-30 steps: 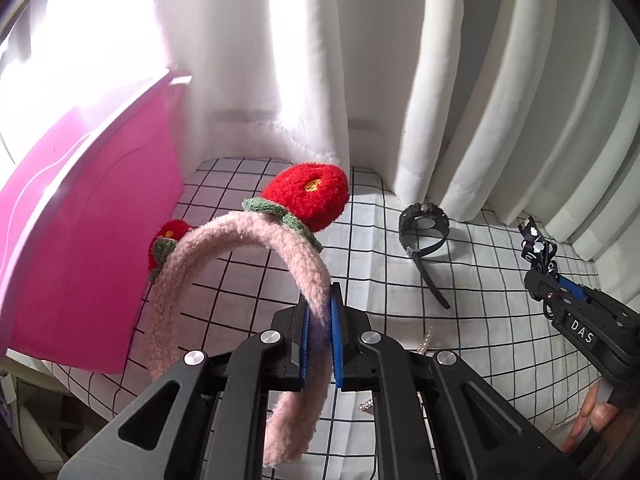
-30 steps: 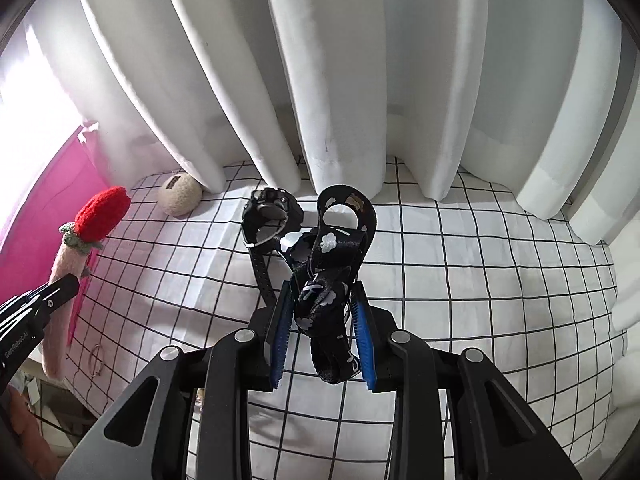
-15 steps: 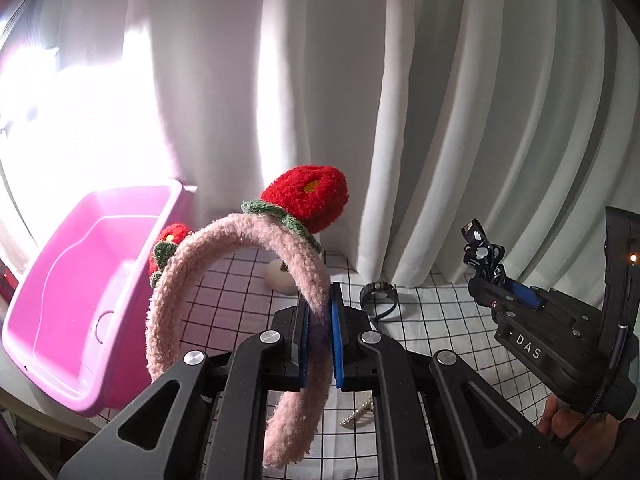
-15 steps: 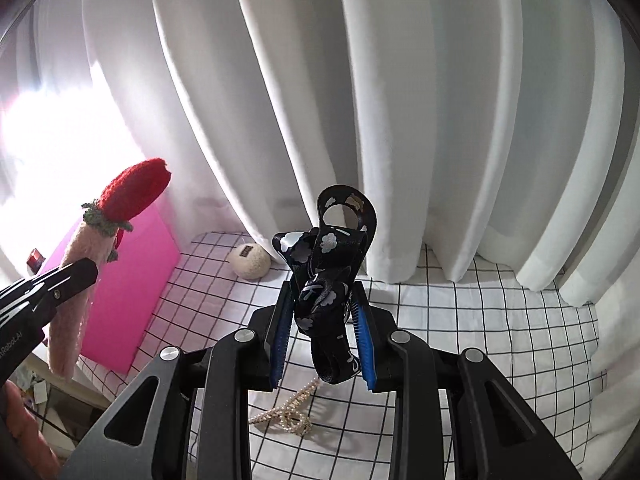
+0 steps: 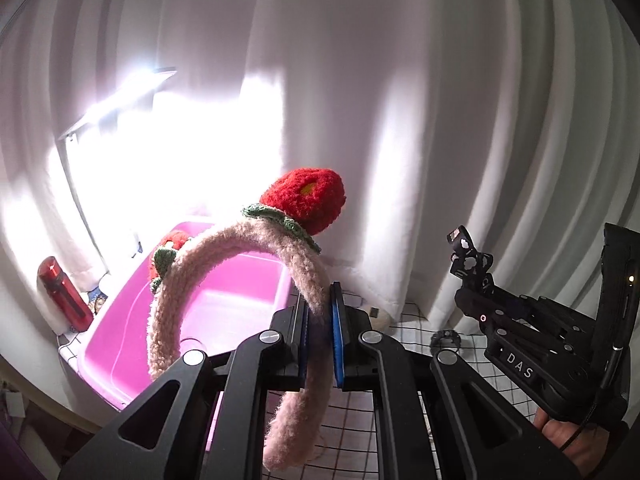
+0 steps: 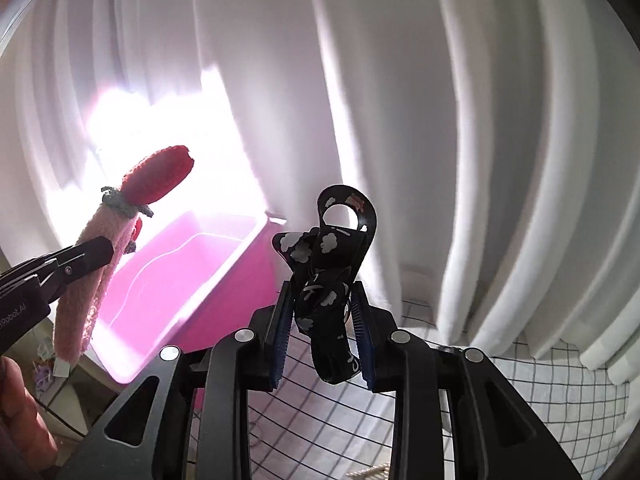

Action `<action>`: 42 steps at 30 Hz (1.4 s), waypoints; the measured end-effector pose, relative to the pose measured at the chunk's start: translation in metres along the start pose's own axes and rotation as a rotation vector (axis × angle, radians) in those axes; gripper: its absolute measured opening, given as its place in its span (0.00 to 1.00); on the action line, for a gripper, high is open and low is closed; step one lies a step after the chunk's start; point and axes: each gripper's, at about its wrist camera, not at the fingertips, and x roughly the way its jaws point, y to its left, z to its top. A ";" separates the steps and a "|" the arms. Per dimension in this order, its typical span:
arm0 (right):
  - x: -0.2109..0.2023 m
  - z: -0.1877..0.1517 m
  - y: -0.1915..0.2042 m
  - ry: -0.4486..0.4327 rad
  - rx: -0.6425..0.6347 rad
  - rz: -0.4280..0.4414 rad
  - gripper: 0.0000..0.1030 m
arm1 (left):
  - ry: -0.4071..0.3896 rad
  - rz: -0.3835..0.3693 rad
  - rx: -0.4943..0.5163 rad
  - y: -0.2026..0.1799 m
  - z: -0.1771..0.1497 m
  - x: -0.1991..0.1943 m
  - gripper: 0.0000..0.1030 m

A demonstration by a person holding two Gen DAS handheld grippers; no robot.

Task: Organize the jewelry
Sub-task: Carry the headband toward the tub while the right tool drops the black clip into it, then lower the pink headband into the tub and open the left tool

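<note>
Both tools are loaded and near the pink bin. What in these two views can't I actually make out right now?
- Pink bin floor: left wrist view, partly covered by the fuzzy headband; glare washes out the far rim.
- Bin's near end: right wrist view, behind the right tool and the black patterned bow.
- Small dark item on the grid cloth: too small to identify.
- Bead string: cut by the bottom edge.

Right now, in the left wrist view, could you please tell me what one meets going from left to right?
red bottle → pink tub → pink fuzzy headband, clamped in the left gripper → black watch on the checked cloth → black patterned bow in the right gripper
</note>
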 end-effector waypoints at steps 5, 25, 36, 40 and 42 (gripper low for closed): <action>0.031 0.010 0.049 0.030 -0.064 0.081 0.27 | 0.012 0.078 -0.042 0.053 0.000 0.003 0.10; 0.150 0.023 0.159 0.199 -0.205 0.141 0.27 | 0.157 0.109 -0.136 0.145 -0.030 0.074 0.10; 0.188 0.027 0.168 0.260 -0.215 0.096 0.28 | 0.222 0.099 -0.156 0.156 -0.042 0.103 0.14; 0.189 0.031 0.168 0.261 -0.217 0.070 0.52 | 0.209 0.141 -0.161 0.160 -0.040 0.102 0.69; 0.185 0.035 0.166 0.248 -0.200 0.071 0.56 | 0.179 0.162 -0.169 0.163 -0.038 0.097 0.75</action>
